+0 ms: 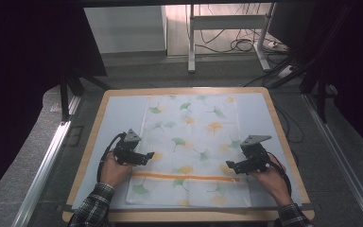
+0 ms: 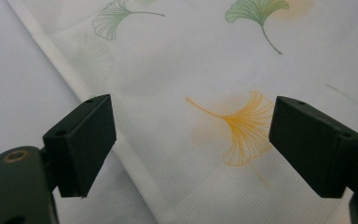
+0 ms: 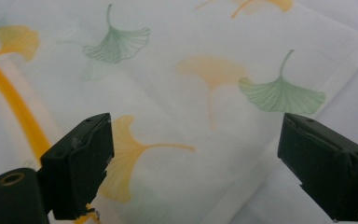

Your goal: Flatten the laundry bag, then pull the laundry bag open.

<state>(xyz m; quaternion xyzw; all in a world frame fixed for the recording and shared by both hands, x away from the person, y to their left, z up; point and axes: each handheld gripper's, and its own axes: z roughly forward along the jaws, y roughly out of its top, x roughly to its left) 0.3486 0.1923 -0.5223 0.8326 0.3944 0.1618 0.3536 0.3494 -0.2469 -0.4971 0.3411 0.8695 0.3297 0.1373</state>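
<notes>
A white cloth (image 1: 191,142) printed with green and orange ginkgo leaves and one orange stripe lies flat on the table, long side running away from me. My left gripper (image 1: 149,156) hovers at the cloth's left edge, open, jaws wide with nothing between them. The left gripper view looks down on that cloth edge (image 2: 121,154) and an orange leaf (image 2: 242,130). My right gripper (image 1: 230,166) is over the cloth's right edge near the stripe, open as well. In the right gripper view the cloth (image 3: 177,93) and the stripe (image 3: 14,107) lie beneath the spread jaws.
A pale mat (image 1: 118,118) covers the wooden table (image 1: 283,137), whose rim shows all round. Bare mat lies left and right of the cloth. Beyond the table are a grey floor, a white desk frame (image 1: 191,42) and cables (image 1: 241,45).
</notes>
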